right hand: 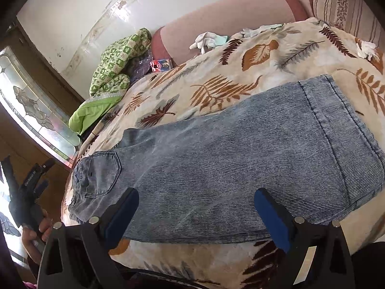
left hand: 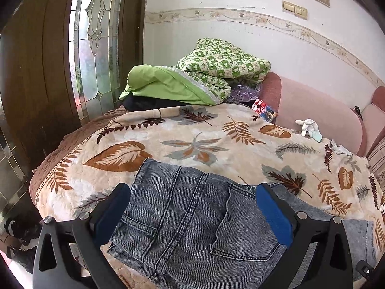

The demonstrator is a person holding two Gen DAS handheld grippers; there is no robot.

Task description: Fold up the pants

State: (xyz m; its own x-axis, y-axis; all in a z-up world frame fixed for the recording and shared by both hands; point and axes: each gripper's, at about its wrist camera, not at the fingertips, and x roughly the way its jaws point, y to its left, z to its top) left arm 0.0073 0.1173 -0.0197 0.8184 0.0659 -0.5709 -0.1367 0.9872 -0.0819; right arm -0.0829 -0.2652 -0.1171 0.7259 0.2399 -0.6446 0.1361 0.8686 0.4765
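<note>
1. Left gripper (left hand: 192,212): jaws spread wide, blue pads apart, nothing between them; it hangs over the waist end of the jeans (left hand: 192,228). Seen also from the right wrist camera, held by a hand (right hand: 36,236) at the bed's edge.
2. Right gripper (right hand: 196,214): jaws likewise wide apart, empty, poised above the near edge of the jeans at mid-leg.
3. Jeans: grey-blue washed denim, lying flat on the blanket (left hand: 204,132), legs stacked one on the other. Back pocket (right hand: 101,175) faces up at the waist end; hem (right hand: 336,110) lies toward the pillow end. The near edge runs close to the bed's side.
4. Blanket: cream plush with brown and grey leaves, covering the bed.
5. Quilt (left hand: 223,65): green check, bundled at the far corner, on top of a lime green cloth (left hand: 163,84).
6. White gloves (left hand: 308,125): lying near the pink headboard (left hand: 312,110), well apart from the jeans.
7. Small red-and-blue box (left hand: 263,110): between quilt and headboard.
8. Striped pillow (right hand: 341,2): at the head end.
9. Door (left hand: 36,72): brown wood with leaded glass panel, beyond the bed.
</note>
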